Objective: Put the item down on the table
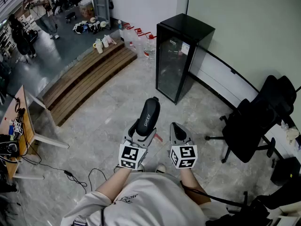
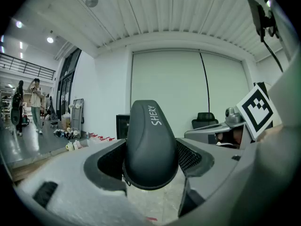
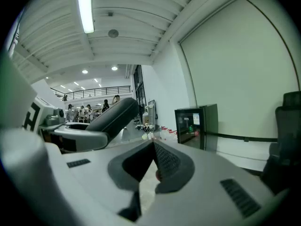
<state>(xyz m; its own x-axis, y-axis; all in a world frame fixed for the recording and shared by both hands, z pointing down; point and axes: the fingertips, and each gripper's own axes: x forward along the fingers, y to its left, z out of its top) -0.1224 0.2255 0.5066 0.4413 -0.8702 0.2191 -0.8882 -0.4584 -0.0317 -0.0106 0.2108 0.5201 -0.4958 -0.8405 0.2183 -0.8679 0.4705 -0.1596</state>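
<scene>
A black oblong case (image 1: 147, 114) with white lettering sticks up and forward from my left gripper (image 1: 142, 130), whose jaws are shut on its lower end. In the left gripper view the case (image 2: 150, 145) fills the gap between both pads, held over the stone floor. My right gripper (image 1: 178, 132) hovers just to the right of it, shut with nothing between its fingers. In the right gripper view its pads meet at a point (image 3: 153, 150), and the case (image 3: 115, 117) shows off to the left.
A black glass-door cabinet (image 1: 181, 55) stands ahead against the wall. Black office chairs (image 1: 256, 124) are at the right. Wooden steps (image 1: 89, 81) run up the left, with bottles (image 1: 141, 41) beyond. A wooden desk (image 1: 24, 121) with cables sits at the far left. People stand far back left.
</scene>
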